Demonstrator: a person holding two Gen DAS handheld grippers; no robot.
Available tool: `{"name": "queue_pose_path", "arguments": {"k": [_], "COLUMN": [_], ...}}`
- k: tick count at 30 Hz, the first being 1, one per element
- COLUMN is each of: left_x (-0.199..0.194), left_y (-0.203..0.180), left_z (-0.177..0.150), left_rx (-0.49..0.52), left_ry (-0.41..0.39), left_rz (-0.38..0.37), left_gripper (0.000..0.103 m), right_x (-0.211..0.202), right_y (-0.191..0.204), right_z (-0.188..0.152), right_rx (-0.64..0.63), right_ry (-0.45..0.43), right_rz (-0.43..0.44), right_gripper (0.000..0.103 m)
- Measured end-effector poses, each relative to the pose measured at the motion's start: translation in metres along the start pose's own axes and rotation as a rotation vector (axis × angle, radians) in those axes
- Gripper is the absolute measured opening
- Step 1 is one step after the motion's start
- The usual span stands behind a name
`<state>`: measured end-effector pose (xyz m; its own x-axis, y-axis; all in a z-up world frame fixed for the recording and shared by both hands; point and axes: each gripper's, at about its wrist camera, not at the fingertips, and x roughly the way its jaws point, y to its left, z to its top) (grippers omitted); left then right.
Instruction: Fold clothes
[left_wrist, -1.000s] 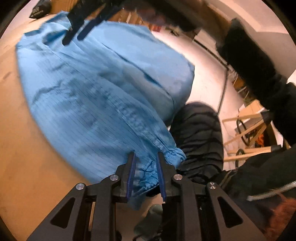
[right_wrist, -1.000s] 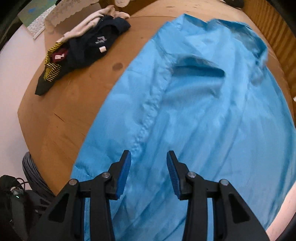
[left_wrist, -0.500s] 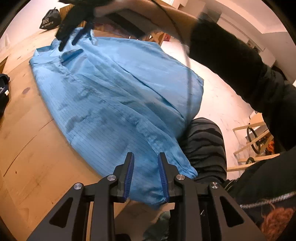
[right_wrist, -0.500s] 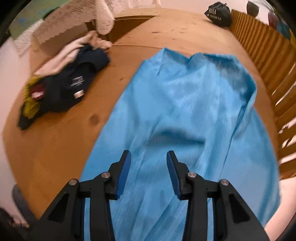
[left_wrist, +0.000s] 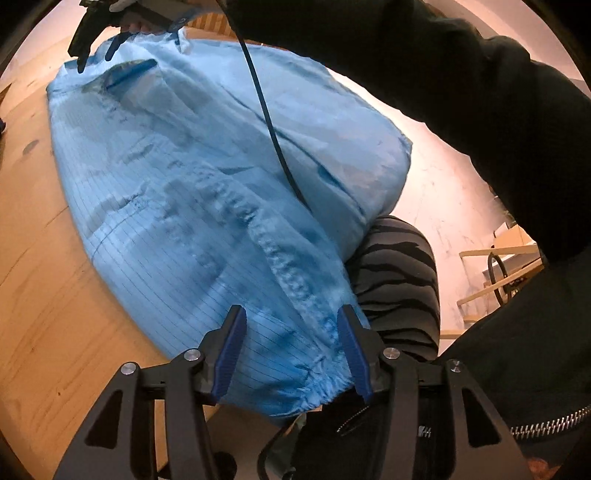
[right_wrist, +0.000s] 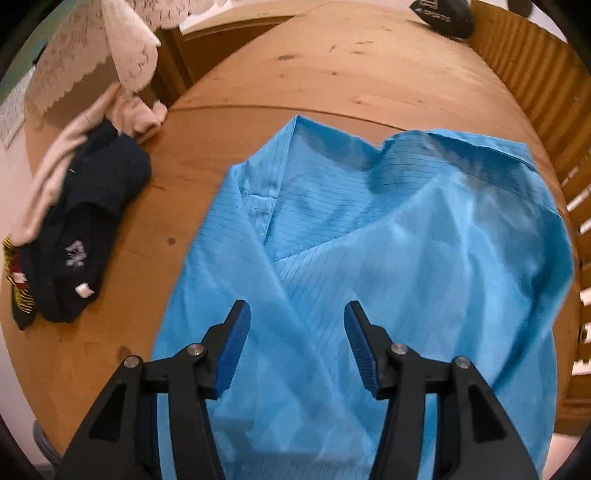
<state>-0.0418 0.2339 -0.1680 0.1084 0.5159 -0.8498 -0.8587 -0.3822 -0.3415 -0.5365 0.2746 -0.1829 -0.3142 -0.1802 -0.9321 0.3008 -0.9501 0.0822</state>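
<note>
Opening at this moment, the left gripper's (left_wrist: 291, 350) blue pads are seen on either side of the gathered cuff end of the blue garment (left_wrist: 207, 177); cloth lies between the jaws, but neither pad is pressed on it, so nothing is held. The right gripper (right_wrist: 297, 341) is likewise opening, jaws about half apart, hung above the garment's chest near the neckline with nothing gripped.

The garment is spread on the wooden table (right_wrist: 332, 74), collar toward the far side, lower end and cuff draped over the near edge beside the person's striped trouser leg (left_wrist: 399, 266). One front panel is laid across the body from the neckline; whether this counts as a first fold cannot be told. Creases remain, and no compact folded shape is seen.

Judged early: spreading largely done; sleeves, sides and lengthwise folds left.

Left of the garment, a heap of dark and cream clothes (right_wrist: 81, 221) lies unfolded, well apart from it.
</note>
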Motion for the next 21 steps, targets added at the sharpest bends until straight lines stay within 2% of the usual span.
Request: {"name": "queue_pose_path", "arguments": {"k": [5, 10, 11, 13, 14, 15, 21], "left_x": [0.003, 0.003, 0.003, 0.004, 0.004, 0.004, 0.003], "left_y": [0.012, 0.011, 0.011, 0.011, 0.011, 0.011, 0.012], "left_z": [-0.002, -0.001, -0.001, -0.001, -0.001, -0.001, -0.001], "left_rx": [-0.028, -0.017, -0.017, -0.018, -0.017, -0.016, -0.019], "left_ry": [0.011, 0.010, 0.010, 0.010, 0.010, 0.010, 0.011], "left_rz": [-0.018, -0.015, -0.015, -0.016, -0.015, -0.014, -0.016], "left_gripper": [0.049, 0.049, 0.049, 0.049, 0.049, 0.049, 0.049], "right_x": [0.018, 0.017, 0.016, 0.014, 0.015, 0.015, -0.002], "right_y": [-0.005, -0.008, -0.008, -0.008, -0.008, -0.008, -0.007], "right_z": [-0.003, -0.010, -0.011, -0.014, -0.015, -0.016, -0.025], "right_rx": [0.016, 0.011, 0.009, 0.005, 0.000, -0.005, -0.007], "right_ry": [0.057, 0.041, 0.038, 0.033, 0.032, 0.032, -0.013], "right_rz": [0.122, 0.179, 0.184, 0.194, 0.180, 0.166, 0.155], "right_gripper": [0.053, 0.053, 0.051, 0.031, 0.014, 0.007, 0.002]}}
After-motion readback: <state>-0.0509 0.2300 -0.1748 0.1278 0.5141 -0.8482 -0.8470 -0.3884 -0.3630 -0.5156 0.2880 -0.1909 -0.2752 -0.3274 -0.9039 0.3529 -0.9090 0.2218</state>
